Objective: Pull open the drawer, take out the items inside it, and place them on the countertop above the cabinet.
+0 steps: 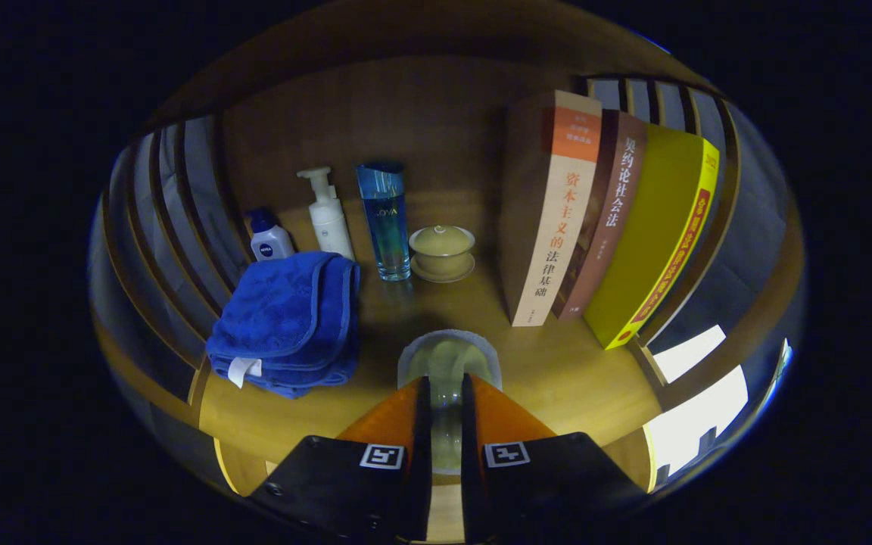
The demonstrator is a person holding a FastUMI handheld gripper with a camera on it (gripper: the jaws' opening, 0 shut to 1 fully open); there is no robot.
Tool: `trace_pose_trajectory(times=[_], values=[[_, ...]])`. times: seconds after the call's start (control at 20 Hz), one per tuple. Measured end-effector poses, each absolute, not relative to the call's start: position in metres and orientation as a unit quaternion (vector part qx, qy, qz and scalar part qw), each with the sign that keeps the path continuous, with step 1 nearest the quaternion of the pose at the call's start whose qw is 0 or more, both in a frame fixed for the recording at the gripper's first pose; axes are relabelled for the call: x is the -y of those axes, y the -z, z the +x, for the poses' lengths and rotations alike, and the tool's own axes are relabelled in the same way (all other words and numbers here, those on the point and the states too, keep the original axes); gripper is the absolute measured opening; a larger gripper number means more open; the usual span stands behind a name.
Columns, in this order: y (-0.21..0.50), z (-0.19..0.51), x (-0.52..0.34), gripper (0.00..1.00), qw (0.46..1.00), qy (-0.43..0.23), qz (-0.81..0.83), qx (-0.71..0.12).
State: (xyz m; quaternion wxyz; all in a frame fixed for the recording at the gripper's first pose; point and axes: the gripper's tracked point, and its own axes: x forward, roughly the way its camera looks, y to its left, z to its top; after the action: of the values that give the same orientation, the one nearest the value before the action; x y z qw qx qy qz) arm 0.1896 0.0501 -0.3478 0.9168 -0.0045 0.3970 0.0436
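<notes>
Claw [445,393] nearly shut, 2 fingers squeezing clear glass cup [447,359] between them. Cup over wooden tabletop [557,371]; cannot tell if cup touches wood yet.

Danger: glass smooth, could slip if squeeze is loose. Let go too high, cup drops, may crack or tip.

Just left: folded blue towel [288,322]. Bump it, cup lands crooked.

Farther: small blue-cap bottle [269,238], white pump bottle [328,216], tall blue bottle [384,219], lidded tea bowl [442,251]. Push too far forward, tall ones topple.

Right: 3 books [602,227] leaning. Knock them, they fall over.

Wooden countertop [557,371], slatted sides [179,212], dim light
</notes>
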Motion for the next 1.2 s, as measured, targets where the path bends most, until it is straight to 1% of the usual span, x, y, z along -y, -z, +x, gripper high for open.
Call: trace_pose_trajectory(times=[0.3, 0.4, 0.5, 0.65, 0.8, 1.05, 1.2], values=[[0.349, 0.200, -0.052, 0.26, 0.924, -0.040, -0.012, -0.380], [0.345, 0.202, -0.051, 0.29, 0.928, -0.033, -0.007, -0.370], [0.340, 0.201, -0.050, 0.35, 0.933, -0.030, 0.002, -0.359], [0.326, 0.196, -0.054, 0.66, 0.944, -0.027, 0.030, -0.327], [0.307, 0.174, -0.056, 0.96, 0.955, -0.022, 0.056, -0.291], [0.271, 0.106, -0.053, 0.97, 0.960, -0.025, 0.123, -0.250], [0.254, 0.071, -0.041, 0.98, 0.971, -0.031, 0.094, -0.217]])
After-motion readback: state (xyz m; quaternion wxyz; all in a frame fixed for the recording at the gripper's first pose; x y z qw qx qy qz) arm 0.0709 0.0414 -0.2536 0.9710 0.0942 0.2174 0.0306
